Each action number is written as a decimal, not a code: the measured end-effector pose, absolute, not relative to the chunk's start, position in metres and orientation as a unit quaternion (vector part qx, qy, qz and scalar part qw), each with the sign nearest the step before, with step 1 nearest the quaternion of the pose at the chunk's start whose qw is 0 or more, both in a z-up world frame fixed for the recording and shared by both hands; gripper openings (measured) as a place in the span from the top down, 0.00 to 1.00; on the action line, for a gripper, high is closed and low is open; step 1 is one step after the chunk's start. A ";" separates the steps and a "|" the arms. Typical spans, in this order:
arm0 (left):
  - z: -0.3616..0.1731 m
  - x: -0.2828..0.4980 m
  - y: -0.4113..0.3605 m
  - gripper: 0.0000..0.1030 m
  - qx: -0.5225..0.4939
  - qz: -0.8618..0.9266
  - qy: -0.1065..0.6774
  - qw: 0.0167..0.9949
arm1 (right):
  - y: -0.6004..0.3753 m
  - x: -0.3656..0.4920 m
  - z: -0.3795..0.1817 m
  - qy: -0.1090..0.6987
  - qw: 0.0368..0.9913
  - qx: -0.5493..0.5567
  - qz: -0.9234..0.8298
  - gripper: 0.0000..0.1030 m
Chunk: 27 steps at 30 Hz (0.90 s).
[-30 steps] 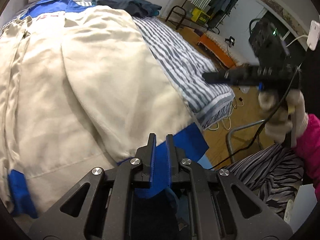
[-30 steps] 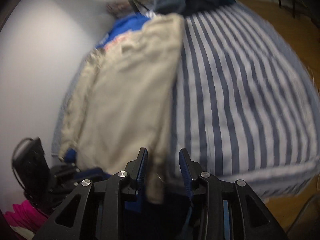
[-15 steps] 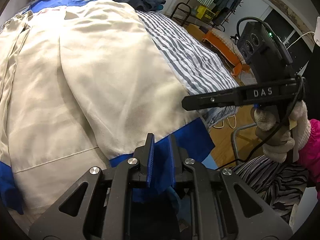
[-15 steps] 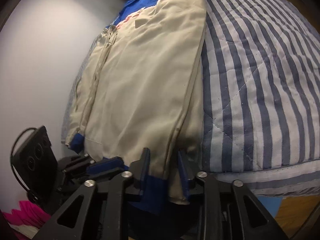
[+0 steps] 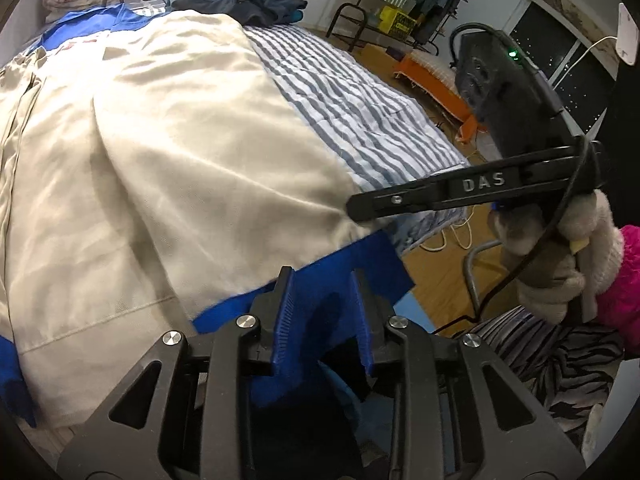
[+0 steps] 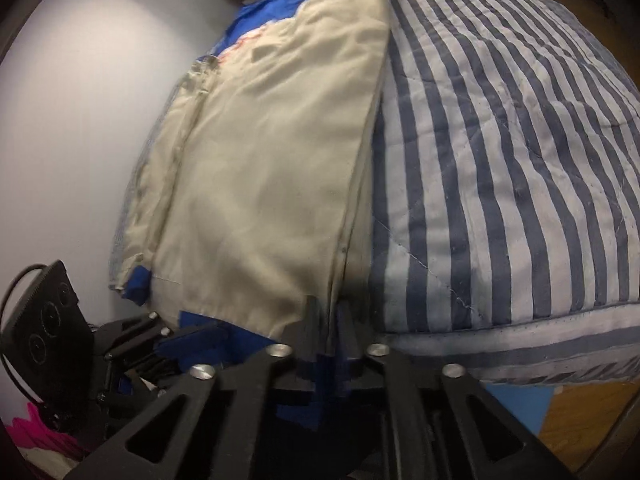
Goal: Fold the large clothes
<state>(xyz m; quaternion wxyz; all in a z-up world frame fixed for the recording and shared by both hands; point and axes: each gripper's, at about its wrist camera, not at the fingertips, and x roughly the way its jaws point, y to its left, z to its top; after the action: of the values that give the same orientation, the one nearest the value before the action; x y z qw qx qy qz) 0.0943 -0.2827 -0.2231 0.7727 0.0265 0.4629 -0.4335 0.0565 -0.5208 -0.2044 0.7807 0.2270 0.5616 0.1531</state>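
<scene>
Garment: a large beige jacket [image 5: 168,152] with blue hem band [image 5: 360,264] lies flat on the bed [image 5: 360,120], filling the left and centre of the left wrist view; its blue collar end is in the upper left of the frame.
Bed: striped quilt, bare on the right of the jacket in the right wrist view [image 6: 500,160].
Left tongs [image 5: 322,320]: at the bottom centre of the frame, the jaws have just been opening; they now stand spread, with the blue hem band lying loose between them, the pads not pressing on it.
Right tongs [image 6: 328,332]: at the bottom centre of their own view, the jaws have just opened a little, yet they pinch the right lower corner of the jacket [image 6: 260,160], beige edge and blue hem together.
Right hand [image 5: 560,256]: gloved, at the right of the left wrist view, with a pink sleeve [image 5: 620,264].
Both tongs: at the near hem of the jacket, near each other.
</scene>
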 end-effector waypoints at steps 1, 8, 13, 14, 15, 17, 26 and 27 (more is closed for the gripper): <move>-0.219 0.089 -0.284 0.73 0.036 -0.434 0.454 0.777 | -0.524 0.055 -0.201 0.554 0.783 0.236 0.157 0.69; -0.210 0.055 -0.320 0.42 0.126 -0.453 0.399 0.787 | -0.576 0.046 -0.173 0.489 0.804 0.312 0.129 0.69; -0.228 0.042 -0.358 0.35 0.216 -0.436 0.381 0.787 | -0.615 0.032 -0.151 0.434 0.820 0.355 0.114 0.68; -0.231 0.042 -0.362 0.35 0.228 -0.429 0.377 0.789 | -0.620 0.029 -0.149 0.427 0.821 0.362 0.110 0.68; -0.235 0.042 -0.366 0.35 0.240 -0.420 0.373 0.792 | -0.625 0.027 -0.148 0.420 0.821 0.371 0.105 0.68; -0.243 0.046 -0.374 0.35 0.253 -0.397 0.370 0.801 | -0.631 0.026 -0.150 0.416 0.819 0.382 0.099 0.68; -0.234 0.063 -0.351 0.85 0.202 -0.412 0.372 0.807 | -0.617 0.039 -0.152 0.430 0.820 0.363 0.107 0.68; -0.229 0.067 -0.342 0.90 0.179 -0.415 0.381 0.807 | -0.615 0.044 -0.153 0.434 0.820 0.358 0.109 0.68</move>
<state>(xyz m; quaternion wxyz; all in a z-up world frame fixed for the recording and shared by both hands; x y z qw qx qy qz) 0.0672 -0.3425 -0.2293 0.8067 0.1791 0.3806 -0.4150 0.0440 -0.6146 -0.1534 0.8200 0.3576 0.4336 0.1087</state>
